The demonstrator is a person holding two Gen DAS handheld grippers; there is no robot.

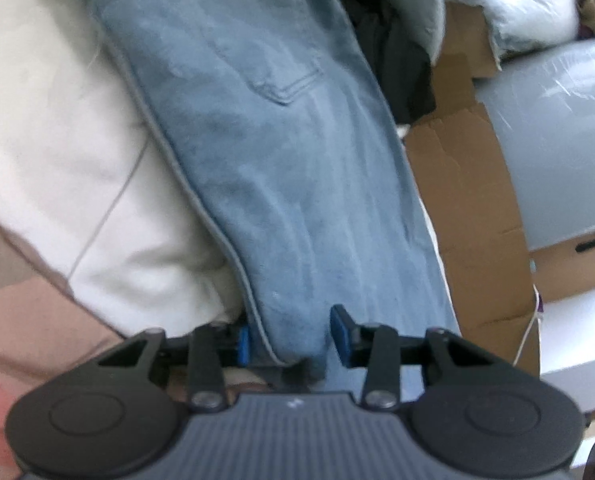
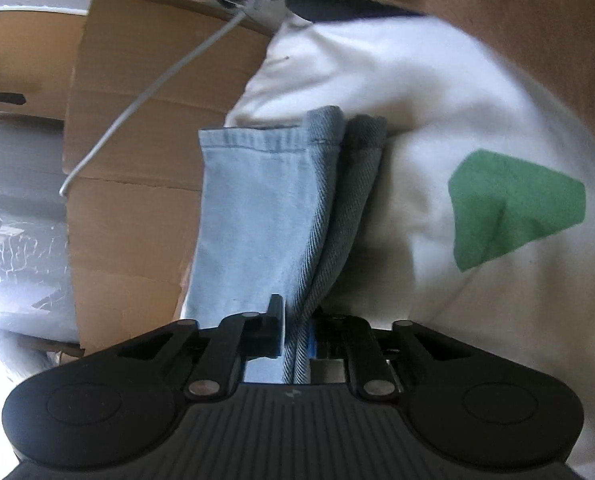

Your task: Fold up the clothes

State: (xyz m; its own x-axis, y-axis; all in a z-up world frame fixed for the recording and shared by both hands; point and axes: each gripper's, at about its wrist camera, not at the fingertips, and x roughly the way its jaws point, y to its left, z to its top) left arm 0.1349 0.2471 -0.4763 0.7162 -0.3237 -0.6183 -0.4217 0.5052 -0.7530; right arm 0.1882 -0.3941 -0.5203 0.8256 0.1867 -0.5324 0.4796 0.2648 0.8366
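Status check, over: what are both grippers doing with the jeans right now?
Left gripper open, astride the jeans edge. Right gripper shut on bunched jeans near the hems. Cardboard and white cable alongside, nothing blocking.

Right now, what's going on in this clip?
A person with a gripper in each hand is folding light blue jeans on a white sheet. The left gripper straddles the denim near the pocket end, and the right gripper has the doubled leg-hem edge between its jaws. Cardboard boxes sit alongside.
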